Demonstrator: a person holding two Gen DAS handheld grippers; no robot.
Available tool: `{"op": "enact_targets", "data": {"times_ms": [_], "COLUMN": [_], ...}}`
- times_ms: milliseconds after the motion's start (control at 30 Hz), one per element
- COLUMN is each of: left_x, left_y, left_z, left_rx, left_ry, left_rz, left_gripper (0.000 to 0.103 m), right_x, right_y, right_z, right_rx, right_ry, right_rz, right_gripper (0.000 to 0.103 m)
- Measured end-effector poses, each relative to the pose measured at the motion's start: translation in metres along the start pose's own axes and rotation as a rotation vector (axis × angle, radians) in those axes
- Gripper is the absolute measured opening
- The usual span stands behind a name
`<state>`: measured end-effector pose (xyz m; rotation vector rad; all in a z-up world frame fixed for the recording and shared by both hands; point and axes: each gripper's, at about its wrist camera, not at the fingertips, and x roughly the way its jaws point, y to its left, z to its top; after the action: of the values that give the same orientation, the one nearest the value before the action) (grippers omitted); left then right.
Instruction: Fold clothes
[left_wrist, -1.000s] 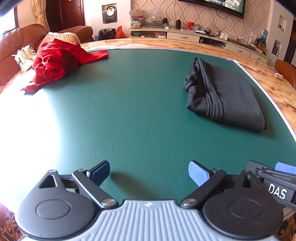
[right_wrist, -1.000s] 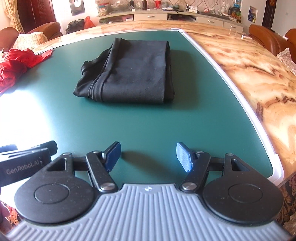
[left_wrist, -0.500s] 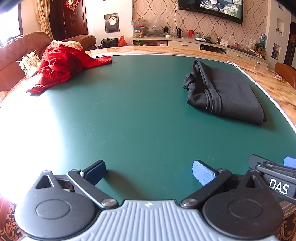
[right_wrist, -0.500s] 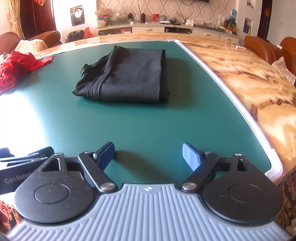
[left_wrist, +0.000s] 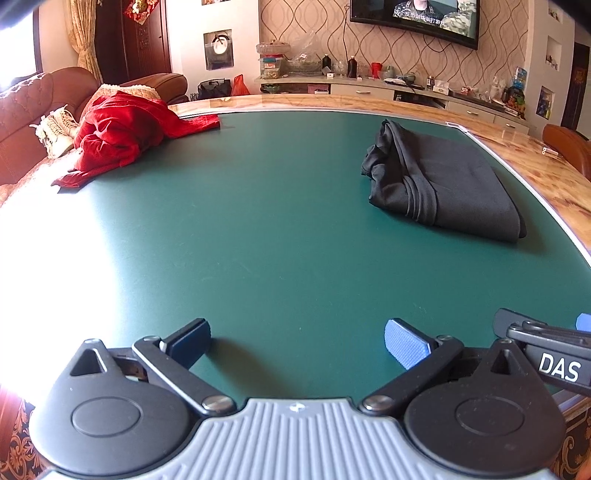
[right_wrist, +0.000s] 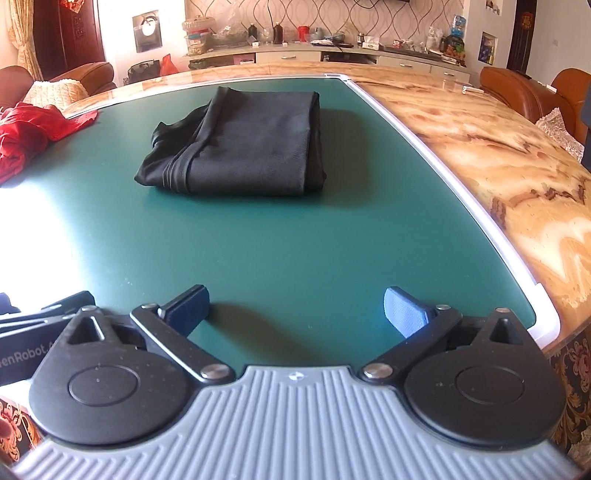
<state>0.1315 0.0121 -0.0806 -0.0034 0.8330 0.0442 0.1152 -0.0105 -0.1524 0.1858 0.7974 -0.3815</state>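
Lying folded on the green mat (right_wrist: 295, 258) of a marble-patterned table (right_wrist: 498, 155), a black garment (right_wrist: 240, 147) sits toward the mat's far right corner, its layered edges facing left. Both tools hover side by side over the mat's near edge, well apart from the garment. The left tool (left_wrist: 297, 341) stands fully spread, with nothing between its blue pads. The right tool (right_wrist: 295, 306) has jaws opening wide, likewise holding nothing. A crumpled red garment (left_wrist: 122, 136) lies heaped at the mat's far left edge, beside a brown sofa (left_wrist: 33, 99). A television (left_wrist: 413, 14) hangs on the patterned wall beyond.
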Motion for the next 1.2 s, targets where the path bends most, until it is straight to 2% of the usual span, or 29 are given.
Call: {"op": "enact_targets", "data": {"times_ms": [1200], "left_x": [-0.0051], "left_y": [-0.002], "left_z": [-0.0075], "left_rx": [0.002], "left_ry": [-0.018], "left_rz": [-0.004], "left_gripper": [0.103], "right_x": [-0.0025], "right_y": [-0.0022], "right_z": [-0.0057], "right_rx": [-0.006], "right_ry": [-0.034], "right_rz": [0.008], "right_gripper": [0.103]}}
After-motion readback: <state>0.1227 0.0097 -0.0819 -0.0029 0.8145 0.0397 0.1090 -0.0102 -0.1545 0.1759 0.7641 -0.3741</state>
